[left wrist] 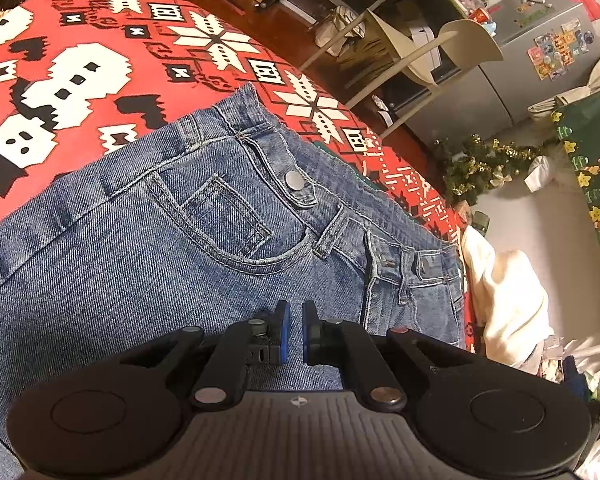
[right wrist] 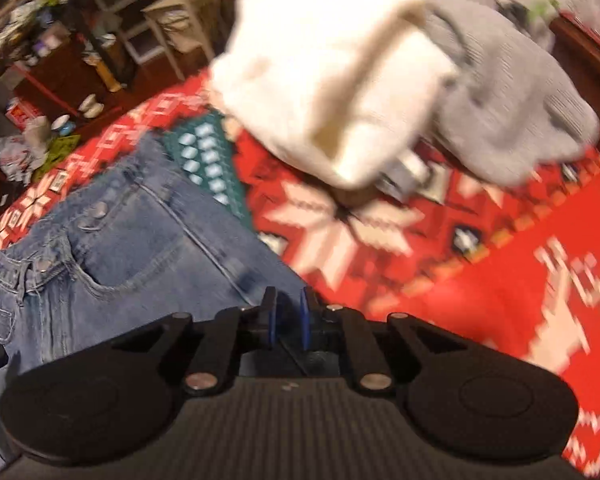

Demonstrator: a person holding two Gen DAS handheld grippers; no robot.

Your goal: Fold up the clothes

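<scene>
Both claws are hovering over the denim: the left gripper (left wrist: 296,312) is pointing down at the blue jeans (left wrist: 172,240) with its blue-padded jaws drawn almost together, a thin slit between them and no cloth caught in it. Those jeans are lying flat, front side up, on the red patterned tablecloth (left wrist: 80,60), their waistband and metal button (left wrist: 294,180) sitting just ahead of the left fingertips and the front pocket opening curving between the two. In its own blurred view, the right gripper (right wrist: 288,308) is hanging over the jeans' side edge (right wrist: 148,248), where denim is meeting red cloth; its jaws are standing slightly apart and appear to be gripping nothing, though the blur is making this hard to judge. Farther out, a white garment (right wrist: 332,80) and a grey garment (right wrist: 512,92) are lying heaped together on the tablecloth beyond the right claw, near the jeans' waistband end. Past the table's edge, a pale chair (left wrist: 432,52) and a grey fridge (left wrist: 540,52) are standing in the room.
</scene>
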